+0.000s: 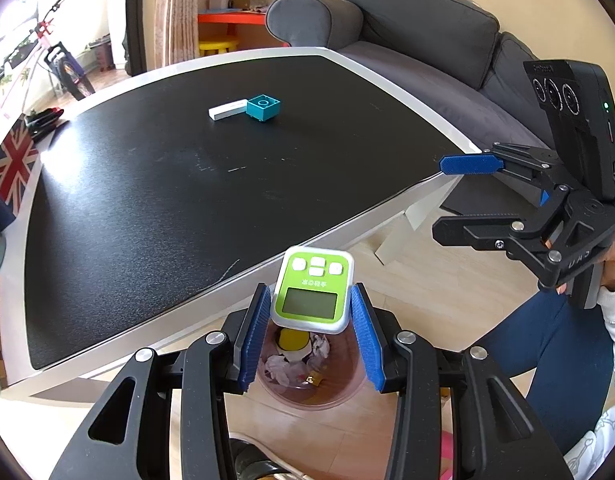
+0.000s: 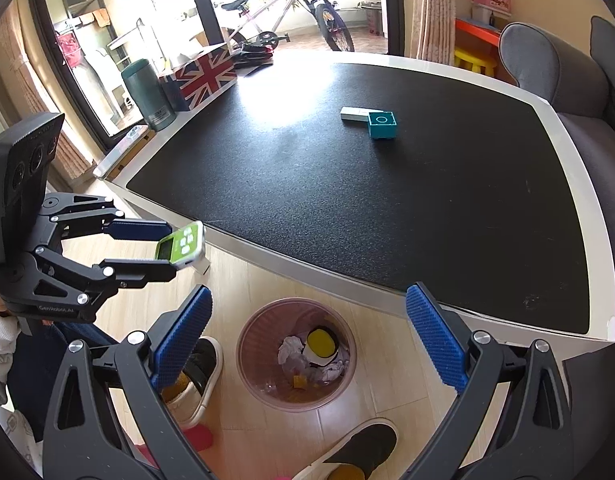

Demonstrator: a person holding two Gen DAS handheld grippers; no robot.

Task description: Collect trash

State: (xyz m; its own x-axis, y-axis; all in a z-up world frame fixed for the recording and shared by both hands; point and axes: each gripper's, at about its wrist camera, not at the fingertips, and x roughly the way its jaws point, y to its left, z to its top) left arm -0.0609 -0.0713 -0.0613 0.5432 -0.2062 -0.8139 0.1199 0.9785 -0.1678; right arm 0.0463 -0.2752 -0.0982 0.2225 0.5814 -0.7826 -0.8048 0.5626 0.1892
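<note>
My left gripper (image 1: 312, 322) is shut on a green and white digital timer (image 1: 312, 291), held in the air above the pink trash bin (image 1: 339, 394) beside the table's near edge. The bin (image 2: 251, 368) holds crumpled paper and a yellow-topped item. From the right wrist view the left gripper (image 2: 167, 250) holds the timer (image 2: 181, 246) left of and above the bin. My right gripper (image 2: 307, 336) is open and empty, over the bin; in the left wrist view it (image 1: 447, 200) hangs off the table's right corner. A teal block (image 1: 263, 107) and white box (image 1: 227, 109) lie on the table.
The black-topped white table (image 2: 387, 300) fills the middle. A Union Jack tissue box (image 2: 203, 74), a green flask (image 2: 147, 94) and black gloves sit at its far left side. A grey sofa (image 1: 427, 40) stands behind. My feet (image 2: 359, 452) are by the bin.
</note>
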